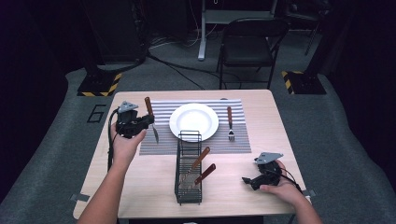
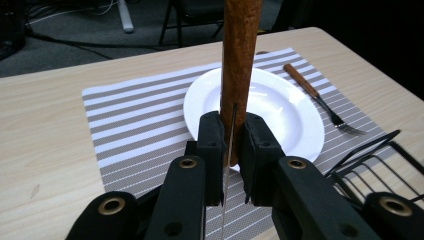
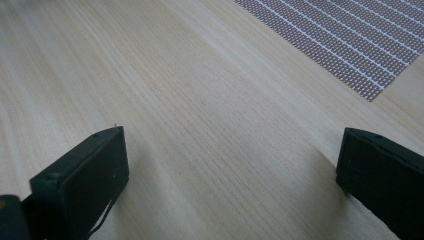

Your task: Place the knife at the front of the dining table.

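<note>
Left gripper [image 1: 148,122]: we find it held at about 9 o'clock from the plate, above the left part of the placemat. Its jaws are pinched on the knife.
Knife [image 1: 151,122]: wooden handle, metal blade. We see it clamped where the handle meets the blade; in the left gripper view the handle [image 2: 240,65] rises straight up between the jaws and the thin blade edge runs down between them. From the high view the handle points toward 12 o'clock and the blade tip toward 5 o'clock, over the mat's left part.
Right gripper [image 1: 250,181]: we log it low over the bare table, at about 5 o'clock from the plate and 3 o'clock from the caddy. Its jaws stand wide apart with nothing between them; under them we see wood grain, with a corner of the placemat [image 3: 350,45] at 1 o'clock.
Plate [image 1: 194,122]: white, round, centred on the mat.
Placemat [image 1: 163,140]: grey with white stripes, on the far half of the table.
Fork [image 1: 230,124]: wooden handle, lying on the mat at 3 o'clock from the plate, tines toward the near edge.
Caddy [image 1: 188,173]: black wire basket at 6 o'clock from the plate; we count two wooden-handled utensils [image 1: 202,165] leaning in it.
Table [image 1: 140,186]: light wood.
</note>
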The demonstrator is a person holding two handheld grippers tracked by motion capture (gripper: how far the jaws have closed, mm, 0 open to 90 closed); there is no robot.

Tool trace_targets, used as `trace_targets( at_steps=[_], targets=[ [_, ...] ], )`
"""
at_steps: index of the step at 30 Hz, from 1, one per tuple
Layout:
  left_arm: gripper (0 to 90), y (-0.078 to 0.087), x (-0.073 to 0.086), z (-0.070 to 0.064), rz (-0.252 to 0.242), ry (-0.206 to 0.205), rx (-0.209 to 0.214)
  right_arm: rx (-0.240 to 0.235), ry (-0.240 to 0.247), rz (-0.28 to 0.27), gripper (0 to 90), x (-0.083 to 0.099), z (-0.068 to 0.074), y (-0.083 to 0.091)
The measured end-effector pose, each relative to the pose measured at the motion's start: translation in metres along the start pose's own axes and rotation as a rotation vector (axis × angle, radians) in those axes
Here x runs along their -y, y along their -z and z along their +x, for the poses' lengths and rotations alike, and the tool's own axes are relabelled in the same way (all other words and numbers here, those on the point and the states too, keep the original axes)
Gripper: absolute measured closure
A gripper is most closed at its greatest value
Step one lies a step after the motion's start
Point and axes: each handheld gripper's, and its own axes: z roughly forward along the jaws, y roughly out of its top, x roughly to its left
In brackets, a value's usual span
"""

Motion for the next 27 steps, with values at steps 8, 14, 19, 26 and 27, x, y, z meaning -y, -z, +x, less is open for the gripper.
trace_targets(
  at_steps=[8,14,19,26,27],
  targets=[
    [80.2,-0.008,0.011,0.007,0.007,0.018,-0.026,0.000,0.002,0.000,0.0,0.000,0.000,0.000],
    [80.2,-0.013,0.017,0.013,0.019,0.030,-0.037,0.000,-0.001,0.001,0.0,0.000,0.000,0.000],
    [80.2,-0.017,0.020,0.016,0.020,0.040,-0.044,0.000,-0.002,0.000,0.0,0.000,0.000,0.000],
    [80.2,-0.029,0.023,0.019,0.046,0.045,-0.054,0.000,-0.001,0.000,0.0,0.000,0.000,0.000],
    [80.2,-0.029,0.023,0.019,0.046,0.045,-0.054,0.000,-0.001,0.000,0.0,0.000,0.000,0.000]
  ],
)
